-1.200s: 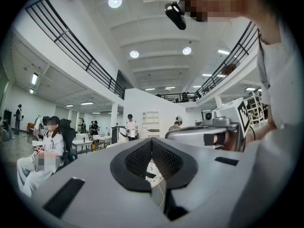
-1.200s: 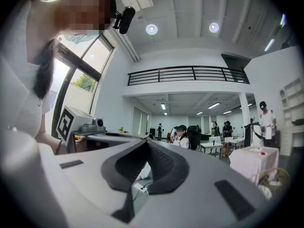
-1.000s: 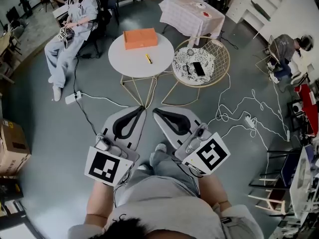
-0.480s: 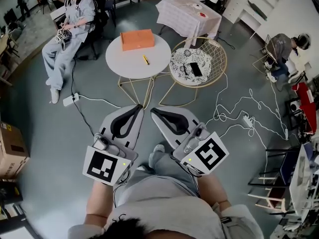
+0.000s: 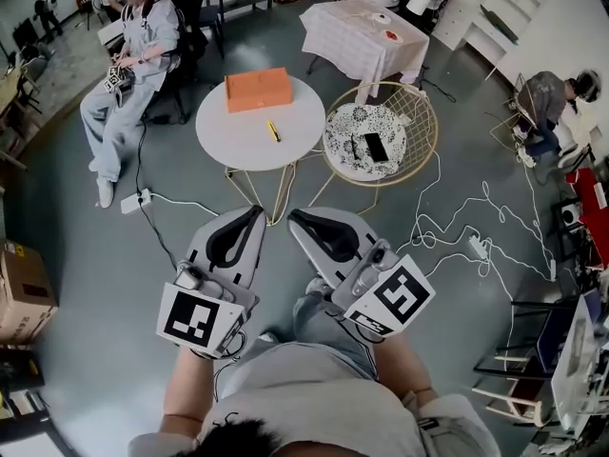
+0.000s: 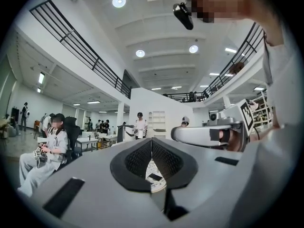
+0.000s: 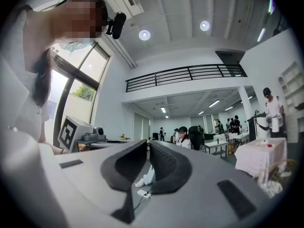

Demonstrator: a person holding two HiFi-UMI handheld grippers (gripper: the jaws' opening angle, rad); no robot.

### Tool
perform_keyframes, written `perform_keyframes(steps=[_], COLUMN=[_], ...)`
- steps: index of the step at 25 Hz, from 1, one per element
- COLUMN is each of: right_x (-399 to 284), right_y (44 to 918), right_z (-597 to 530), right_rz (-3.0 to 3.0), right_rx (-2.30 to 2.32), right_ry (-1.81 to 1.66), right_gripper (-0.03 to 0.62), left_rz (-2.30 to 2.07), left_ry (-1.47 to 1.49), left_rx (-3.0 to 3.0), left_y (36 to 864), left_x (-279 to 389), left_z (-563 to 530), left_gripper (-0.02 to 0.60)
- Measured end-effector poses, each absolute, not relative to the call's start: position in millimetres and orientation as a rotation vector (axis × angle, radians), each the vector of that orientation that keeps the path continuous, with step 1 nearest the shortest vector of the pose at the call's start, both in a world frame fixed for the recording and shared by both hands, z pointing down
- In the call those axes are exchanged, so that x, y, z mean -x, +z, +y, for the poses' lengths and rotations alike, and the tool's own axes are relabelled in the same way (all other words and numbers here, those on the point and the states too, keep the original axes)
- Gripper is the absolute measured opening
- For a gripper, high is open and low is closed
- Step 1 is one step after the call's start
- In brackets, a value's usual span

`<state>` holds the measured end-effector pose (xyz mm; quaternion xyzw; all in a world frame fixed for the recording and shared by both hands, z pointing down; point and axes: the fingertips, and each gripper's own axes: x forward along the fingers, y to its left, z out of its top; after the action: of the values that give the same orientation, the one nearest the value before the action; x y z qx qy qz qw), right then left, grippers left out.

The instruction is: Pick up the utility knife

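The utility knife (image 5: pixel 273 131), small and yellow, lies on a white round table (image 5: pixel 228 136) far ahead of me in the head view. Both grippers are held low, close to my body, well short of that table. My left gripper (image 5: pixel 259 210) is shut with nothing in it, its black pads meeting at the tip (image 6: pixel 151 140). My right gripper (image 5: pixel 293 216) is likewise shut and empty (image 7: pixel 147 142). Neither gripper view shows the knife.
An orange box (image 5: pixel 258 89) sits on the white table behind the knife. To its right stands a gold wire table (image 5: pixel 424 112) holding a black phone (image 5: pixel 377 147). A seated person (image 5: pixel 133 60) is at the left. Cables (image 5: pixel 457 227) and a power strip (image 5: pixel 135 201) lie on the floor.
The tables have drifted slightly down and left in the head view as I step closer. Both grippers keep their place and stay shut.
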<state>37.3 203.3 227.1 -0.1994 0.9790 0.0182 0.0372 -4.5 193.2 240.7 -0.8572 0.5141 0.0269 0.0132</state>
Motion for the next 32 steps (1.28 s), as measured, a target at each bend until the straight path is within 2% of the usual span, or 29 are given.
perform_keyframes(steps=[20,32], right_x=[-116.4,-88.3], right_y=[224.4,234.9], right_z=[25.6,-26.7], right_rz=[3.033,3.029], right_rx=[0.401,0.424], right_ry=[0.066,0.013], right_gripper=[0.012,0.012], left_rz=[1.722,1.746], left_ry=[0.102,0.055], left_rx=[2.579,2.562], left_y=[232.3,241.7], left_x=[-85.1,-53.2], left_z=[15.5,-28.5], left_gripper=[0.012,0.011])
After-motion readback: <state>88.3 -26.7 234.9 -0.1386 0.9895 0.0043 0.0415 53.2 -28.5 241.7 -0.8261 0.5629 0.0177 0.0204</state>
